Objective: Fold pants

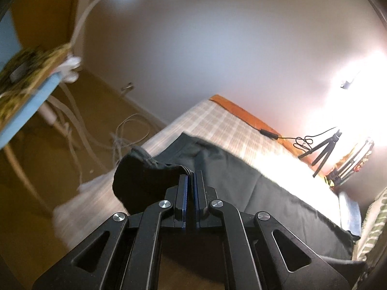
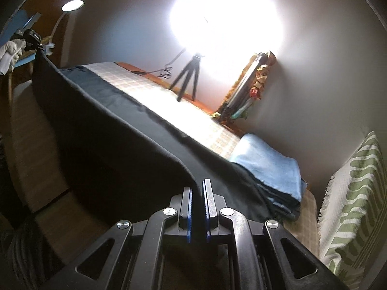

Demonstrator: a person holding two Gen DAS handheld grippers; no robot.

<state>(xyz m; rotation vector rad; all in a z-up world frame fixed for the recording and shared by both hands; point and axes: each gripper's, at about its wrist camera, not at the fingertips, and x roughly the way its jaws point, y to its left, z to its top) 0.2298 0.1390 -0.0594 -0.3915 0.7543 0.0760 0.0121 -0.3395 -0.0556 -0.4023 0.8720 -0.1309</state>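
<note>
Dark pants point(image 1: 254, 188) lie stretched across a bed with a checked cover point(image 1: 232, 130). My left gripper point(image 1: 191, 176) is shut on a bunched corner of the pants and lifts it above the bed's left end. My right gripper point(image 2: 197, 189) is shut on the pants' edge point(image 2: 135, 145) near the bed's right end, and the cloth hangs taut between the two. In the right wrist view the left gripper point(image 2: 40, 48) shows at far left, holding the other end raised.
A folded blue towel point(image 2: 268, 164) lies on the bed by the right gripper. A green striped cushion point(image 2: 350, 207) stands at the right. A small tripod point(image 2: 186, 77) with a bright lamp stands at the bed's back edge. Cables point(image 1: 125, 135) lie on the floor.
</note>
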